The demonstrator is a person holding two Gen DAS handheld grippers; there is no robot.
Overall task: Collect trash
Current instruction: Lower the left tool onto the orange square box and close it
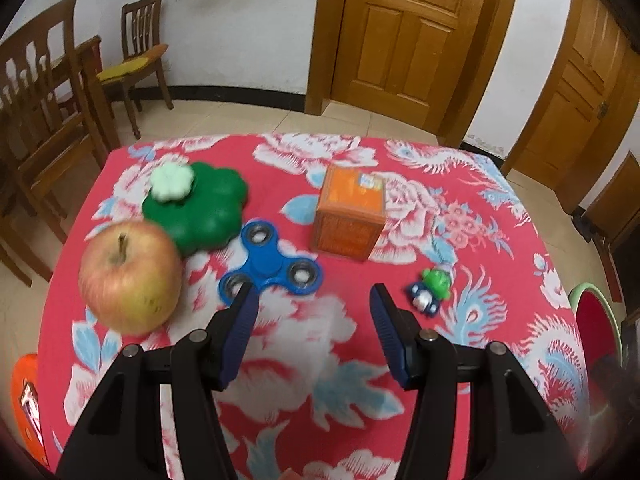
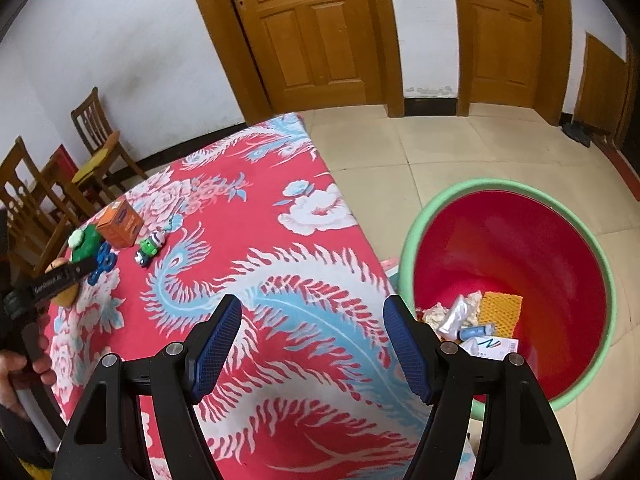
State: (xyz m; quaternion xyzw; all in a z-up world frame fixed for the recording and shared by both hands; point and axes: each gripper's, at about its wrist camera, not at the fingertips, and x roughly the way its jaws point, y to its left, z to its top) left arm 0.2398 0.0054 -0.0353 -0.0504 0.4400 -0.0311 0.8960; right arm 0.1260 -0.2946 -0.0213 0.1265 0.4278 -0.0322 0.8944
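My left tool [image 1: 312,296] hangs over the desk [image 1: 500,272], which is covered in a red cloth printed with white flowers and pale blue feathers; its two blue-padded fingers [image 1: 240,332] stand apart with nothing between them, only cloth below. Just past the left fingertip lies a blue three-lobed plastic fidget spinner [image 1: 271,263]. Toward the left edge of the desk sits a red and yellow apple [image 1: 130,276] with its stem up, and behind it a dark green flower-shaped plastic piece [image 1: 202,208] with a smaller pale green flower-shaped piece [image 1: 172,182] on top. Nearer the far edge stands a small orange cardboard box [image 1: 350,216], and near the right fingertip lies a small green and dark blue toy figure [image 1: 432,290]

My right tool [image 2: 312,312] is over the right edge of the desk, its blue pads also well apart and empty. On the tiled floor [image 2: 460,148] just beside that edge stands a round red plastic basin with a pale green rim [image 2: 580,300]. The trash is in it: crumpled whitish paper [image 2: 436,312], a yellow foam net [image 2: 500,312], a grey-white wrapper [image 2: 456,316], a small blue tube [image 2: 476,333] and a white card with a blue mark [image 2: 490,347], all heaped at the bottom on the side nearest the desk

At the left rim of the right wrist view my hand [image 2: 16,376] holds the left tool's black body
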